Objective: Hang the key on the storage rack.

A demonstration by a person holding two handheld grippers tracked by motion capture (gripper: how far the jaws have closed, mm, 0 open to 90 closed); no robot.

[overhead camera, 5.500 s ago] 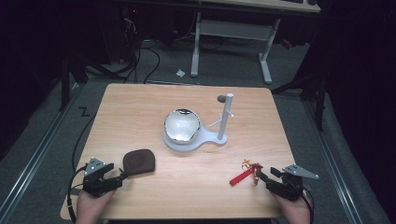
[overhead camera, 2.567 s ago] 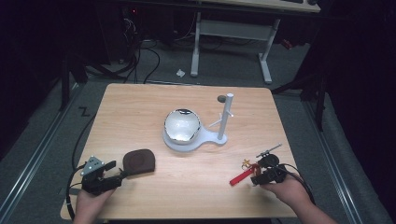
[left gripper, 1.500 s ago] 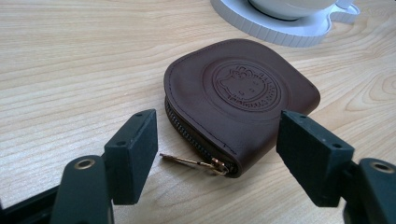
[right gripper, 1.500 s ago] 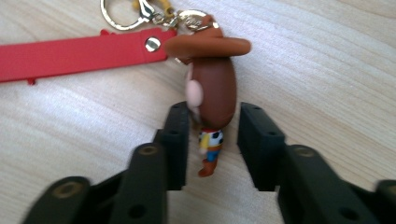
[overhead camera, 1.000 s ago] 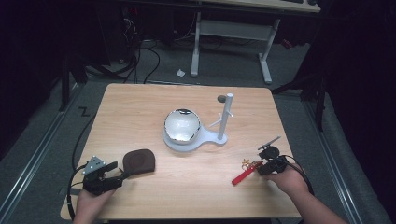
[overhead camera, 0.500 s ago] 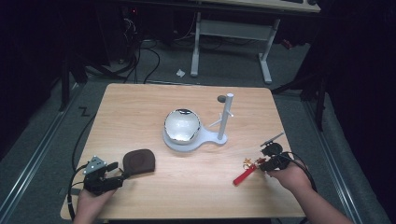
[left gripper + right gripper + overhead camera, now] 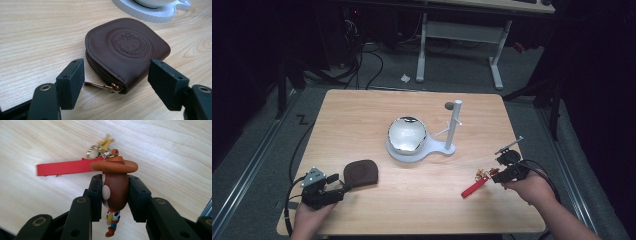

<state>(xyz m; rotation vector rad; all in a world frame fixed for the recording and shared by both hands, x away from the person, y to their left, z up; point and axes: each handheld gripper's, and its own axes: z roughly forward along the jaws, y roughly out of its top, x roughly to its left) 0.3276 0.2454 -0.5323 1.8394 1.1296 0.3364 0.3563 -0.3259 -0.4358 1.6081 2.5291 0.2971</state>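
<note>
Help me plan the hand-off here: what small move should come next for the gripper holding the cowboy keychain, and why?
Probably lift the right gripper a little higher. Its jaws are shut on the cowboy figure by the head, but the red strap and gold ring appear to lie on the table. More height would let them hang free before carrying toward the white stand.

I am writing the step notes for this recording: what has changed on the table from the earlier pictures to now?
The right hand-held gripper moved in to the cowboy keychain, closed on its figure and began lifting it; the red strap shifted slightly. The left hand-held gripper stayed open at the brown pouch. The white stand did not move.
</note>
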